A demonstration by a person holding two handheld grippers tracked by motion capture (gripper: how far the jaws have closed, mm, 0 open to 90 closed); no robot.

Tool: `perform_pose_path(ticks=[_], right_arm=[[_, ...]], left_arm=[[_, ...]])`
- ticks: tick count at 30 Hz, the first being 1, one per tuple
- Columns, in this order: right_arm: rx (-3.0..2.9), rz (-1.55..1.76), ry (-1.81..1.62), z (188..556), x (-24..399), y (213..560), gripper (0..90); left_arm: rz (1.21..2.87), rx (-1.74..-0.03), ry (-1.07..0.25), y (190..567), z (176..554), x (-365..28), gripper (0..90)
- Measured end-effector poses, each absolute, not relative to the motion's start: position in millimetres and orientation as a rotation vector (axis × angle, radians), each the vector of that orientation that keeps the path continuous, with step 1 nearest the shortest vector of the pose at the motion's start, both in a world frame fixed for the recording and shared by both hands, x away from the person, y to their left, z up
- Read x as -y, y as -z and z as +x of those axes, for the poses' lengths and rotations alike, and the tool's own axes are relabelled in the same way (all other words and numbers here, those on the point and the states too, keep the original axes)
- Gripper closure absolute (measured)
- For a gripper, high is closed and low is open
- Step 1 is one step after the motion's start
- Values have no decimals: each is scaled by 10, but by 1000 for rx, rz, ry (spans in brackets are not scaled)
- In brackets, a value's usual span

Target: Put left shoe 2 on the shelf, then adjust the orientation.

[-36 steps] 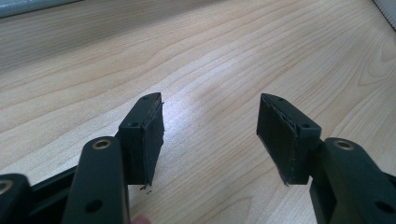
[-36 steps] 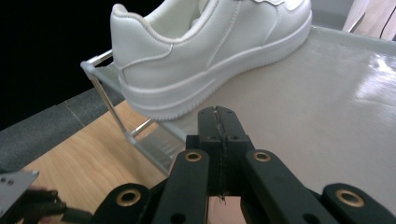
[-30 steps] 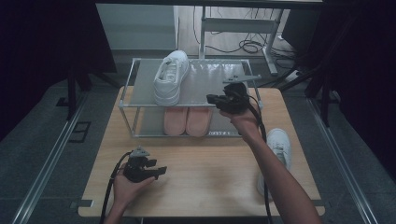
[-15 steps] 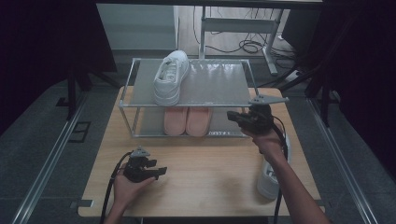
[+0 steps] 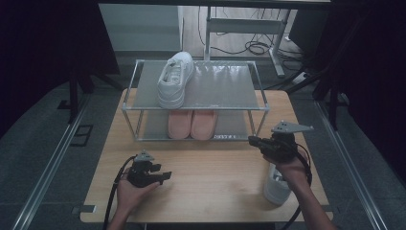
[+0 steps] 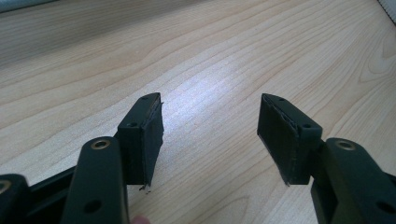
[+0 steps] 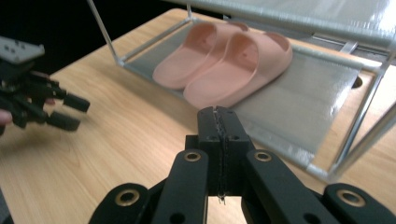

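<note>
Dark floor and black curtains lie all around a light wooden desk with a small metal shoe rack with two grey shelves at its far side. One white sneaker sits alone on the top shelf, toe away from the person, with bare room beside it, likely so its partner can go there. That partner, a second white sneaker, lies on the desk near the right edge, just under the person's right hand. A pair of pink rubber slippers rests side by side on the bottom shelf, so that shelf looks done. The right tongs hang over the desk between the rack and the loose sneaker, with their jaws pressed together and nothing in them; they must spread before they can pick up the shoe. The left tongs rest low by the front left of the desk, jaws apart and holding nothing, probably waiting out of the way.
</note>
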State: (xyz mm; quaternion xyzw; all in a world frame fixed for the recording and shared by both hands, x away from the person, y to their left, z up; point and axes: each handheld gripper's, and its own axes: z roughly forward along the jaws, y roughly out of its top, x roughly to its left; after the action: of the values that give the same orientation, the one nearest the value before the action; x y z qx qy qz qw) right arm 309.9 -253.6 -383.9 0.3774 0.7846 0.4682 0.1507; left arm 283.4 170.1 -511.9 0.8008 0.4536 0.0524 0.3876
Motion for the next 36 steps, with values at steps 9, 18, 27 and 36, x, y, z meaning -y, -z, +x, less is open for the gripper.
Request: perform_pose_path(ticks=[9, 18, 27, 36], right_arm=[[-2301, 1052, -1317, 2863, 2614, 4027, 894], [-2292, 1077, -1307, 2667, 2745, 4172, 894], [-2299, 1099, -1273, 2489, 2798, 4345, 894], [-2277, 1126, -1222, 2300, 2883, 4411, 894]], left_arm=[[2045, -1153, -135, 5124, 2831, -1687, 410], [2052, -1154, -134, 5132, 2831, -1678, 410], [2050, -1152, -140, 5126, 2827, -1686, 409], [2056, -1148, -136, 5136, 2830, -1666, 410]])
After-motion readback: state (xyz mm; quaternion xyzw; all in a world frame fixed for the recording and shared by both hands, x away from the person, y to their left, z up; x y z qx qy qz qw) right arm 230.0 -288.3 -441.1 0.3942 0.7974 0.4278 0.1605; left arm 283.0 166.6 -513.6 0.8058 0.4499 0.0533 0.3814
